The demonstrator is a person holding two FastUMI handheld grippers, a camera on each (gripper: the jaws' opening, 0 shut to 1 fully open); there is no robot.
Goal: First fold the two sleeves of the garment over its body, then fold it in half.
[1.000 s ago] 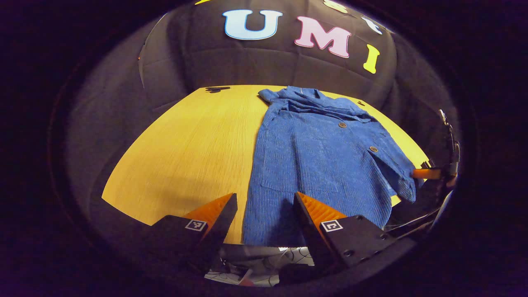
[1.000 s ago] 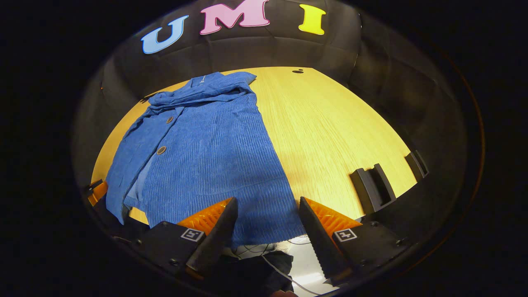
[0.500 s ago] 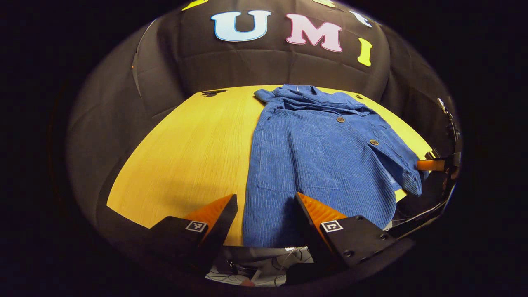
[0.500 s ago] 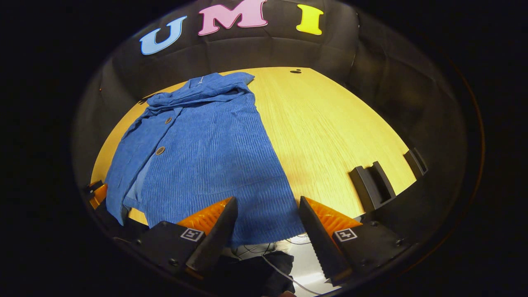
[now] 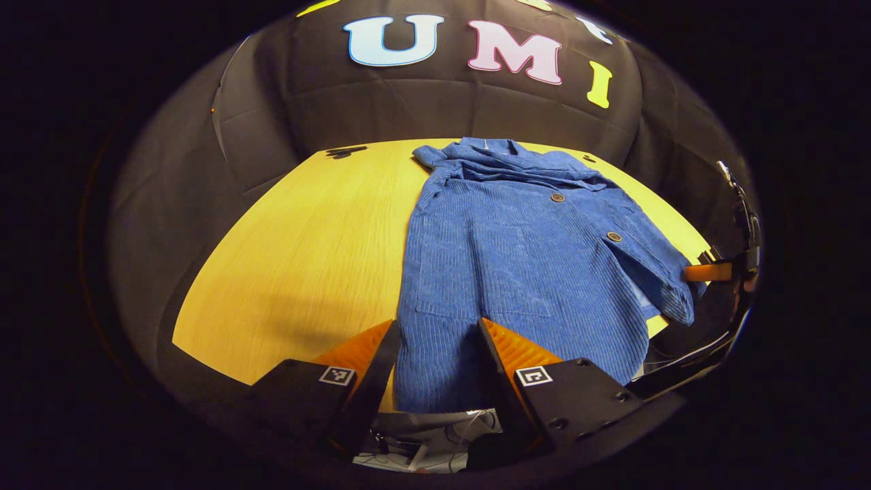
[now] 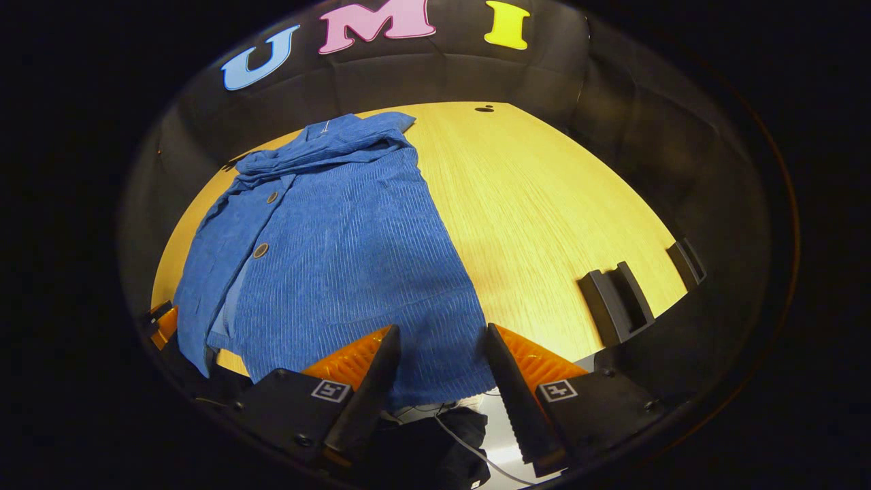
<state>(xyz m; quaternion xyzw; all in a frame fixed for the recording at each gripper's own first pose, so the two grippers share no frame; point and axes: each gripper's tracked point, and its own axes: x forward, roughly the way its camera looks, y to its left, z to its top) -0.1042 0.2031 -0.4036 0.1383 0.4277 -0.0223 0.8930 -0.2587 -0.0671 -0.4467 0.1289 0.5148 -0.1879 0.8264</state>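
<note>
My jaws on both the left gripper (image 5: 433, 354) and right gripper (image 6: 435, 361) have narrowed slightly yet remain released, straddling the garment (image 5: 524, 258) hem at the counter (image 5: 306, 252) edge; I judge the half-fold grasp imminent.

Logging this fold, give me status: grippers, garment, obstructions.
Left gripper open, right gripper open, both at hem. Blue garment flat on table. Black holders nearby, clear.

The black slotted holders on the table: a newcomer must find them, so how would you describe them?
On the wooden table, look past the blue garment to its bare side. At that edge stand two black slotted holders, one behind the other. They are the hard, upright things there.
</note>
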